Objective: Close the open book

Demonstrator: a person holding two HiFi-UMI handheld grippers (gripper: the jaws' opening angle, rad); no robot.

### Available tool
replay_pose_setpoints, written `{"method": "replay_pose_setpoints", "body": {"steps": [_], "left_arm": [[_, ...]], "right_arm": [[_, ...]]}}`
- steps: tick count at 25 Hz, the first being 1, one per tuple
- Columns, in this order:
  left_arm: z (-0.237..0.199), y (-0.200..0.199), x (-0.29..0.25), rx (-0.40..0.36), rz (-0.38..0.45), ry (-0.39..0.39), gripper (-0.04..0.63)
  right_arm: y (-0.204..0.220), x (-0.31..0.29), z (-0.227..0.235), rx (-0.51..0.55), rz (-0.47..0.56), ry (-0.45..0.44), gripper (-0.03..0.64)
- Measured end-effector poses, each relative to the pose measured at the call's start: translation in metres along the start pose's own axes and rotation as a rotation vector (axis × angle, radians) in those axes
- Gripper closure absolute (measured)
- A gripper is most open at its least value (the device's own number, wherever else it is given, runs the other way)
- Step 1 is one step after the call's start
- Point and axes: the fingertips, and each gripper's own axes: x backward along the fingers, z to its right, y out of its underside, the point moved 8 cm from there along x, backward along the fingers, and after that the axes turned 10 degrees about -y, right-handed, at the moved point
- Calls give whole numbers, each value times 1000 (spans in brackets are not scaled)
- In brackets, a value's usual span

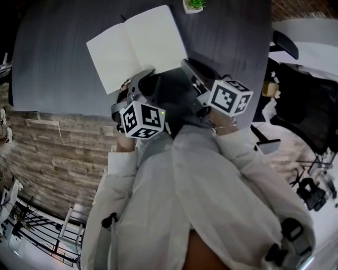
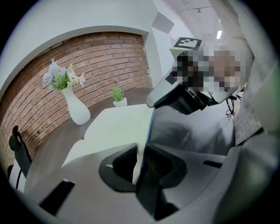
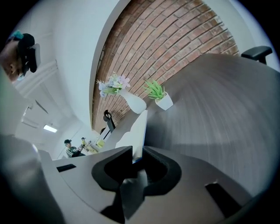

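Though it lies open on the dark table [image 1: 58, 63], the book [image 1: 132, 47] shows only blank white pages, just left of the potted plant [image 1: 194, 5] and nearer the person. The left gripper [image 2: 141, 159] pinches its thin, blue-lined edge, and the right gripper [image 3: 136, 158] pinches its edge too. In the head view both grippers hide the book's side farthest from the plant, which the picture's top edge cuts off. The cover cannot be made out.

book [image 1: 134, 45]: matt paper; table [image 1: 53, 63]: smooth matt wood-grain; wall [image 2: 109, 61]: rough brick; vase [image 2: 78, 111]: smooth ceramic
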Motion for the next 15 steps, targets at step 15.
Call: {"method": "replay_pose_setpoints", "body": {"steps": [15], "left_arm": [[-16,8,25,196,83,25,529]], "right_arm": [[-5,-2,-44,189,-1,-2,577]]}}
